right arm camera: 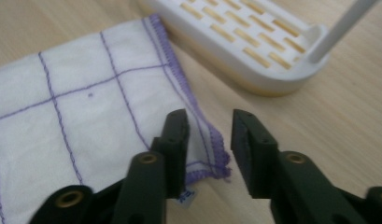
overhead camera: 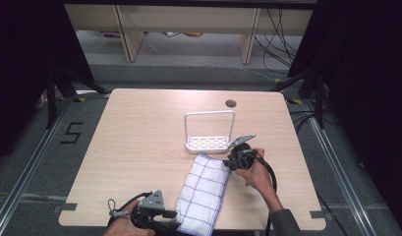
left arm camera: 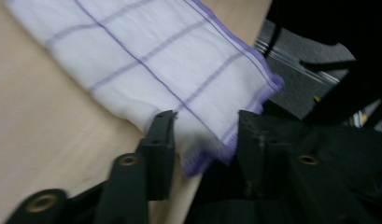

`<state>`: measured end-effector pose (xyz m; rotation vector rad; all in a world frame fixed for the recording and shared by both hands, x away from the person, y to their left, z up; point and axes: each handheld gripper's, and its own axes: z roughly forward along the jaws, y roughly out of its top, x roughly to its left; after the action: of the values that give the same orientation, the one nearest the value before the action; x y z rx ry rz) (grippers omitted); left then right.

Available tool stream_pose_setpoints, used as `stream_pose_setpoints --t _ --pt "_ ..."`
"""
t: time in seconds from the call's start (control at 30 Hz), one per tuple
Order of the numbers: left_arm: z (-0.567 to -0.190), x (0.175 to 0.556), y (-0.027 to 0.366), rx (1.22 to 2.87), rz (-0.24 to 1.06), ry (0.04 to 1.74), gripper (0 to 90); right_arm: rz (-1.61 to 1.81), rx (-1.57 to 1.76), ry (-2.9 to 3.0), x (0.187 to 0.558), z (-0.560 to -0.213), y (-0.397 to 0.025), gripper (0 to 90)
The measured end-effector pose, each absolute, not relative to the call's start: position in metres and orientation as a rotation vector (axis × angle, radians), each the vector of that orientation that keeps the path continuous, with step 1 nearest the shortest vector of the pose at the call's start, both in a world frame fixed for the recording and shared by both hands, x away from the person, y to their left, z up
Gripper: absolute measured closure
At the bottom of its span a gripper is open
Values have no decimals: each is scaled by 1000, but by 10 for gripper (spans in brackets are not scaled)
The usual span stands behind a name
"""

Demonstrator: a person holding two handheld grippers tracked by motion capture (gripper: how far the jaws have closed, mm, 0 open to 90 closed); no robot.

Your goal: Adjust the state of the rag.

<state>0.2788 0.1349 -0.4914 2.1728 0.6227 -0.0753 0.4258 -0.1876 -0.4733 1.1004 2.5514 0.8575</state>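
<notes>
Cloth [overhead camera: 204, 189] lies long axis from the table's [overhead camera: 139, 147] near edge toward the white rack [overhead camera: 208, 142]. Your left gripper [left arm camera: 205, 135], jaws apart, straddles the near corner; your right gripper [right arm camera: 208, 140], jaws apart, straddles the far corner by the rack.

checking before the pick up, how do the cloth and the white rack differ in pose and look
The cloth lies flat and limp, folded into a long strip that runs to the near table edge; the white rack stands rigid farther back, its handle loop upright. The cloth has thin purple grid lines and a stitched purple hem; the rack is plain, with a slotted base. Both are mainly white and rest on the table.
</notes>
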Motion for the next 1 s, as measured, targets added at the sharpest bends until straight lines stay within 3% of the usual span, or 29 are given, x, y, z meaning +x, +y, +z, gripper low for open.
stream_pose_setpoints --t 0.27,0.37,0.6,1.0 --pt "-470 331 144 2114 101 754 413 906 1258 2465 418 -465 -204 456" --pt "-470 361 138 2140 145 780 408 914 1238 2467 418 -468 -205 442" --pt "-485 410 113 2146 97 864 408 892 1284 2481 416 -470 -198 434" --pt "-493 441 85 2101 54 926 444 863 1330 2460 415 -477 -197 442"
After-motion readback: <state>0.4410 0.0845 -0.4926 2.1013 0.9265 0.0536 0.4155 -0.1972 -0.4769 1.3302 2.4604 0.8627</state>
